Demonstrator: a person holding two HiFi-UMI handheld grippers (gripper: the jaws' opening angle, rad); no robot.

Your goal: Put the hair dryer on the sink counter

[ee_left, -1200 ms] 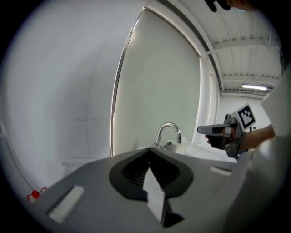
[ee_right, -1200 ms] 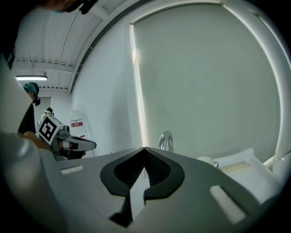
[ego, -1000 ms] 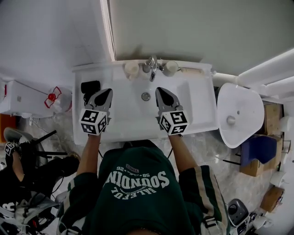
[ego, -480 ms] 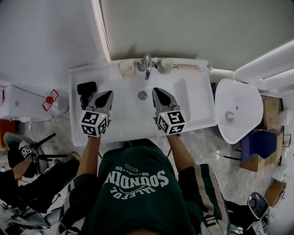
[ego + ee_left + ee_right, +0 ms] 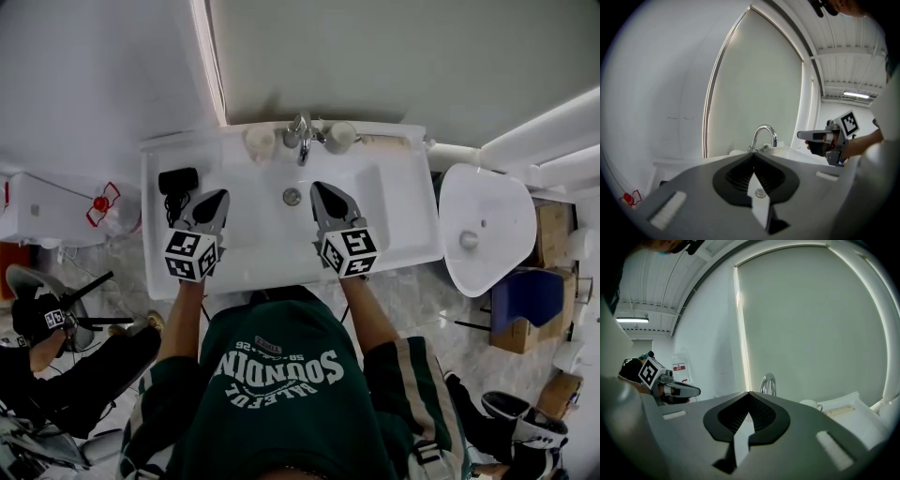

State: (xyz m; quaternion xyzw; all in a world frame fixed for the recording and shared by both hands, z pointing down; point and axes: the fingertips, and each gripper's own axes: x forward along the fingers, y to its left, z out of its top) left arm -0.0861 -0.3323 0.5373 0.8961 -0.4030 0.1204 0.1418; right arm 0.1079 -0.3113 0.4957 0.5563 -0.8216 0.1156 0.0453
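The black hair dryer (image 5: 176, 182) lies with its cord on the left part of the white sink counter (image 5: 405, 225). My left gripper (image 5: 217, 196) hovers just right of it, jaws shut and empty. My right gripper (image 5: 320, 188) hangs over the basin near the drain (image 5: 292, 196), also shut with nothing in it. In the left gripper view the left gripper (image 5: 753, 155) has its jaws closed together in front of the faucet (image 5: 764, 136), and the dryer is hidden. In the right gripper view the right gripper (image 5: 749, 393) likewise shows closed jaws.
Two pale cups (image 5: 260, 141) (image 5: 339, 137) flank the faucet (image 5: 301, 133) at the counter's back edge, under a large mirror. A white toilet (image 5: 486, 230) stands to the right and a white cabinet (image 5: 47, 202) to the left. Another person sits low at the left (image 5: 47, 328).
Both grippers and the hair dryer stay where they were. The head view has shifted slightly, and the person at the lower left has moved.
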